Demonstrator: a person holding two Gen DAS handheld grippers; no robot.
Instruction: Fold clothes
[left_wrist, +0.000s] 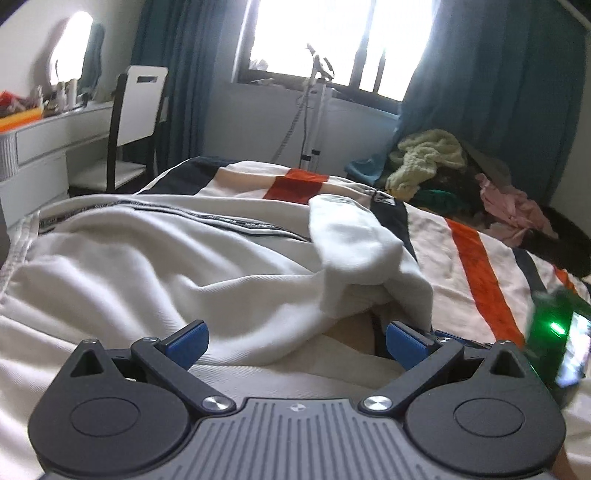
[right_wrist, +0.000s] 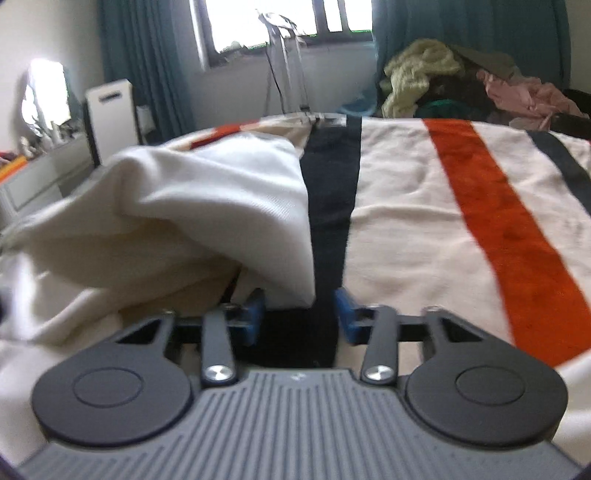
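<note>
White garment (right_wrist: 207, 206) between right gripper (right_wrist: 299, 314) fingers

A garment (left_wrist: 155, 266) lies spread on the bed cover (left_wrist: 476, 258), taking up its left part, with one corner folded back over itself toward the middle. The left gripper (left_wrist: 295, 343) sits low over the garment's near edge, and the right gripper (right_wrist: 300, 314) is at the folded corner, to the right of the left one. Behind the bed, a pile of clothes (left_wrist: 454, 177) lies at the far right, a chair (left_wrist: 136, 122) and a desk (left_wrist: 55, 136) stand at the left, and a window (left_wrist: 332, 44) is on the wall beyond.
</note>
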